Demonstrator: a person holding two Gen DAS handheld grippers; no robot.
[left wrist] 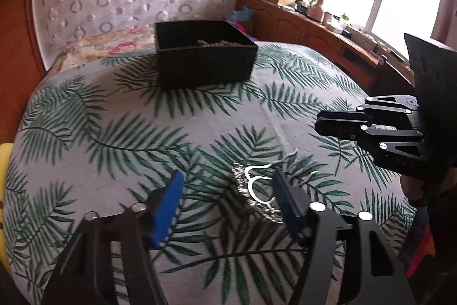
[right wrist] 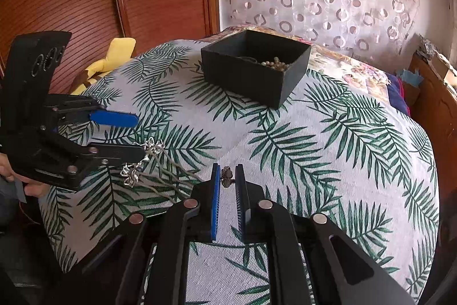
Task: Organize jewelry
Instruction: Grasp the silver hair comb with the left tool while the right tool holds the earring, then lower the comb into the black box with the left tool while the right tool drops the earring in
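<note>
Left tool [left wrist: 225,190] hangs with its blue-padded fingers [left wrist: 168,207] spread wide over a silver hairpin [left wrist: 257,185] lying on the palm-leaf bedspread [left wrist: 114,119], the ornament just inside the right finger. Seen from the right wrist, the pin's decorated head [right wrist: 148,150] sits at the left tool's tips [right wrist: 134,136] and its thin prongs run back toward the right tool [right wrist: 227,179], so the long axis lies roughly between the two. That right tool is pinched on a small dark earring-like piece [right wrist: 227,176], held above the cloth. Well beyond both stands the open black box [right wrist: 254,62], beads [right wrist: 275,64] already inside. By this reading, the left tool is nearer the hairpin, and the box lies straight ahead of it.
</note>
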